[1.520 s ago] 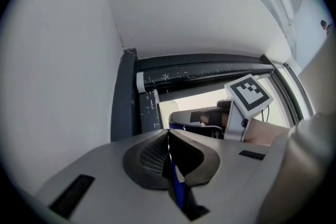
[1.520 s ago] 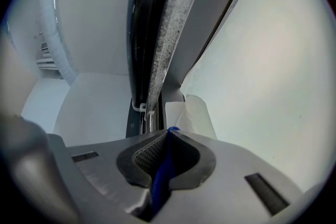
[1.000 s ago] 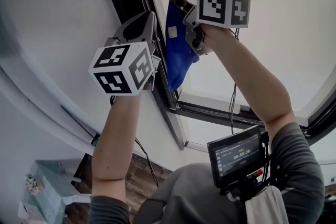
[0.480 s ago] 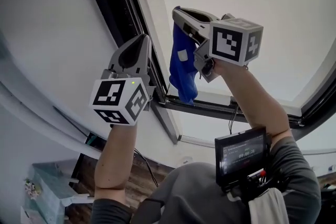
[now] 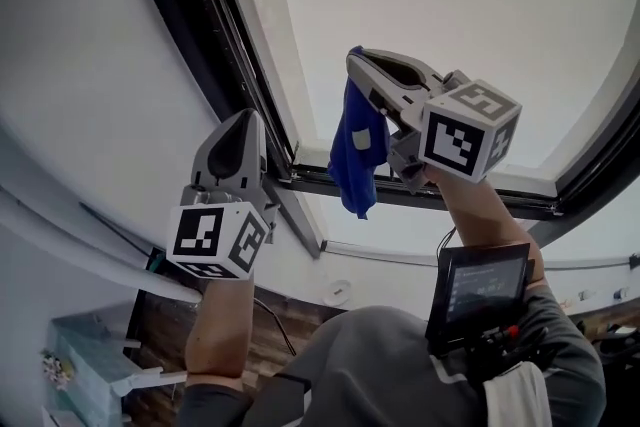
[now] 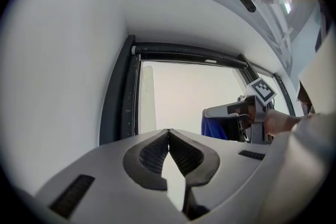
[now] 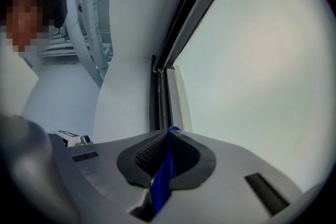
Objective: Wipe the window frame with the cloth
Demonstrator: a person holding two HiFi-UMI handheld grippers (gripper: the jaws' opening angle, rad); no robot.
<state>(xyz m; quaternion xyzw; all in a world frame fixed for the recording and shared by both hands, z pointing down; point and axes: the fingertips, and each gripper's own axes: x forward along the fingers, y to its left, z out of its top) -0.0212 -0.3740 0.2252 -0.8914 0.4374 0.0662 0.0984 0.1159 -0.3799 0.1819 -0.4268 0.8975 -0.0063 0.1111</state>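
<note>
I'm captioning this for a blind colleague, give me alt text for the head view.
The right gripper holds a blue cloth pinched in its shut jaws, raised beside the dark window frame. The left gripper, shut and empty, is raised to its left, near the frame's lower corner.

Each gripper is a smooth light-grey shell carrying a white cube [image 5: 213,240] printed with black square markers: the left gripper [image 5: 244,115] left of centre, the right gripper [image 5: 353,57] above centre. Their pads [image 6: 152,153] are dark and ribbed. The person wears grey sleeves [image 5: 565,355], with a small black screen [image 5: 480,283] and a thin black cable [image 5: 446,237] at lower right.
</note>
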